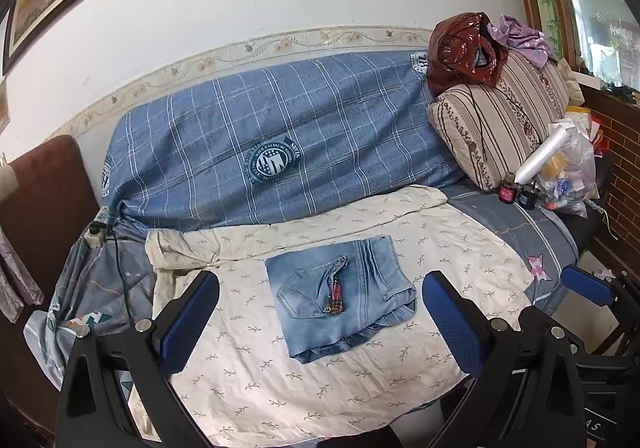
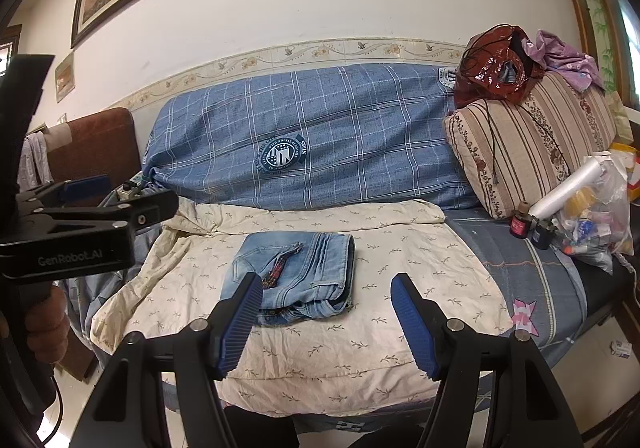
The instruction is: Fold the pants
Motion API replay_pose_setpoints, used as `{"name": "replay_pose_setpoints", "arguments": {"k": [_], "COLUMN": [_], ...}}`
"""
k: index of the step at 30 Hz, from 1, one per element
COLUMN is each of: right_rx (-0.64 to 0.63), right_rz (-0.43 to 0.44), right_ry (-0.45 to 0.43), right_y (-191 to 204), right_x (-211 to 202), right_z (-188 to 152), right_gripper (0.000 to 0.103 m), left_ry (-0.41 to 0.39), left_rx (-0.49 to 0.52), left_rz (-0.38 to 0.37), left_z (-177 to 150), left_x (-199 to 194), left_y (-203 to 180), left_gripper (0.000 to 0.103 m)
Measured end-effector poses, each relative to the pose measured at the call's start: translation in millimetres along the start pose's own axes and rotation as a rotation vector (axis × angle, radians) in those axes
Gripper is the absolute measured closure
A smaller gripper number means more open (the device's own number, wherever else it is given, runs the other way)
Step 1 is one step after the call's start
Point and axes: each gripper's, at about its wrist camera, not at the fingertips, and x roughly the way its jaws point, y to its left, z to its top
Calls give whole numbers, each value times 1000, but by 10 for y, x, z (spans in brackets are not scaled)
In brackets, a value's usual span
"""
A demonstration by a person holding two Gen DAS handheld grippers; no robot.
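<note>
**Both grippers held apart above folded jeans on a bed**

The left gripper (image 1: 320, 320) and the right gripper (image 2: 326, 322) each stand with blue pads spread wide and nothing between them; both hang over the front edge of the bed (image 2: 540, 268), clear of the cloth. The pants (image 1: 340, 288), pale denim folded to a compact rectangle, lie on the cream leaf-print sheet (image 1: 320, 388) near the middle of the bed, closer to its front edge than to the back. Bare sheet surrounds them on all sides. A blue plaid bolster (image 1: 260, 135) lines the back edge; a striped pillow (image 2: 528, 151) and a clear bag of small items (image 2: 596, 215) crowd the right end. The folded layers beneath the top face are hidden. The bed's left front corner is cut off behind the left gripper's body in the right wrist view.
</note>
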Motion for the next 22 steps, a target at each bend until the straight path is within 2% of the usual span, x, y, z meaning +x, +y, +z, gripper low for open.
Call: {"name": "replay_pose_setpoints", "arguments": {"k": [14,19,22], "right_rx": [1,6,7], "right_rz": [-1,5,6], "right_ry": [33,50,60], "right_y": [-30,-46,-48], "right_x": [98,199,265], "right_z": [-37,-48,-63], "right_gripper": [33,33,33], "left_ry": [53,36,36], "left_rx": [-19,-33,-26], "left_rz": [-29,-63,-56], "left_z": [-9,-30,-47], "left_x": [233,275,330], "left_y": [-20,16,14], "left_gripper": [2,2,2]}}
